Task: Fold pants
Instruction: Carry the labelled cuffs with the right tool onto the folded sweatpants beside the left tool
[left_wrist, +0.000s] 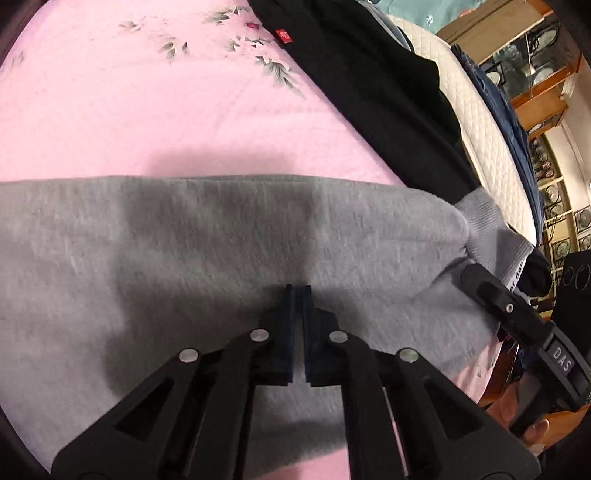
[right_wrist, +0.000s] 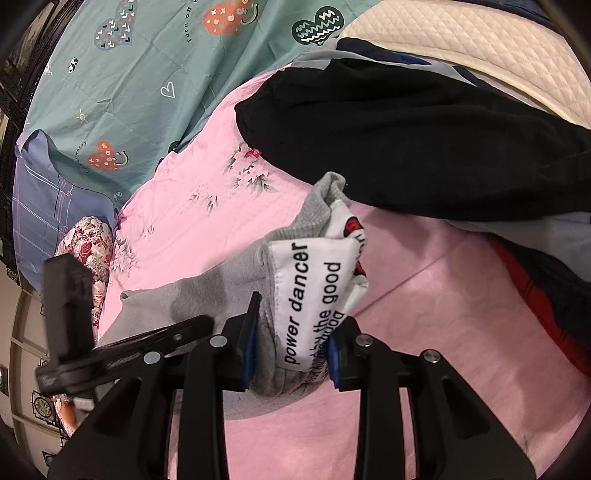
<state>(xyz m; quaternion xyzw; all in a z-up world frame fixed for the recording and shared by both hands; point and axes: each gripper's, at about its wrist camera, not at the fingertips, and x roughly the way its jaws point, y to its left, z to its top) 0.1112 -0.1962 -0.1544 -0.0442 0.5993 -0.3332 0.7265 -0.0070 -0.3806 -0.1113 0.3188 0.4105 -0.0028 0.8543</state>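
Note:
Grey sweatpants (left_wrist: 221, 240) lie spread across a pink bedsheet (left_wrist: 147, 110). My left gripper (left_wrist: 297, 291) points down at the middle of the grey cloth, its jaws shut together with the tips at the fabric; I cannot tell whether a fold is pinched. My right gripper (right_wrist: 295, 325) is shut on the bunched waistband (right_wrist: 273, 354), lifting it slightly off the sheet, with the white printed inner label (right_wrist: 314, 295) turned up between the fingers. The right gripper (left_wrist: 517, 314) also shows at the right edge of the left wrist view, and the left gripper (right_wrist: 74, 314) at the left of the right wrist view.
A black garment (right_wrist: 406, 140) lies on the bed just beyond the waistband, over other clothes. A dark and red garment (right_wrist: 546, 295) sits at the right. A teal patterned quilt (right_wrist: 129, 74) and a floral pillow (right_wrist: 88, 243) lie farther off. White quilted mattress (left_wrist: 480, 129) shows at the bed's edge.

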